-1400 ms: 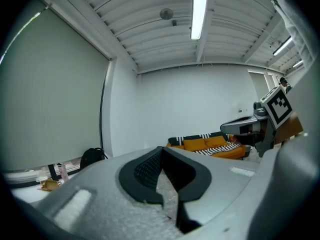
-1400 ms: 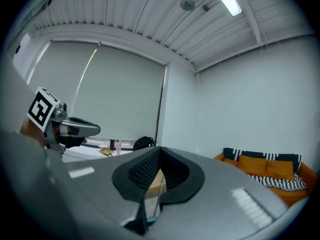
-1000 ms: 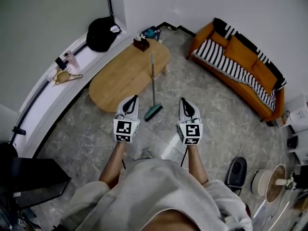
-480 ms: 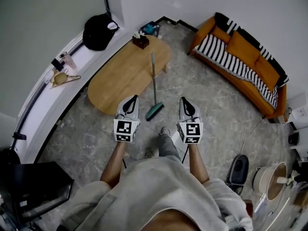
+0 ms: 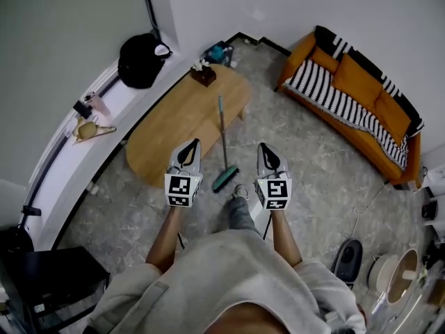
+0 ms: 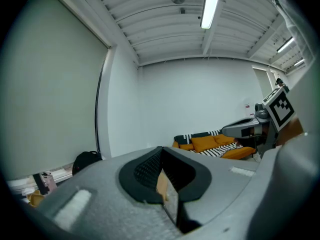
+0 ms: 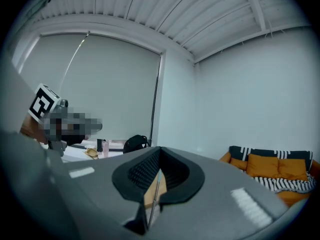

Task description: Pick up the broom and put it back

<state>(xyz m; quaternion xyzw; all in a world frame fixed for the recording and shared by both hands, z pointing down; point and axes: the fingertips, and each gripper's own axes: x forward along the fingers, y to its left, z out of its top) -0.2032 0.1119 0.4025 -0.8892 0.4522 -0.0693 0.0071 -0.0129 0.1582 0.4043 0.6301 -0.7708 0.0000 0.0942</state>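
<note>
Your left gripper (image 5: 192, 147) and right gripper (image 5: 264, 148), jaws closed, both empty, broom (image 5: 222, 139) between them, leaning against oval wooden table (image 5: 167, 127).

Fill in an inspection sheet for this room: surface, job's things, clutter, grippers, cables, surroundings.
Surface: grey marbled floor, bare around the broom.
Job's things: broom, head on the floor, handle slanting up over the oval wooden table; not yet picked up.
Clutter: dark box on the table; black bag on the white ledge.
Grippers: left gripper and right gripper both shut, empty, short of the broom.
Cables: white cord on the floor near the sofa.
Surroundings: orange sofa with a striped throw; white walls.
</note>
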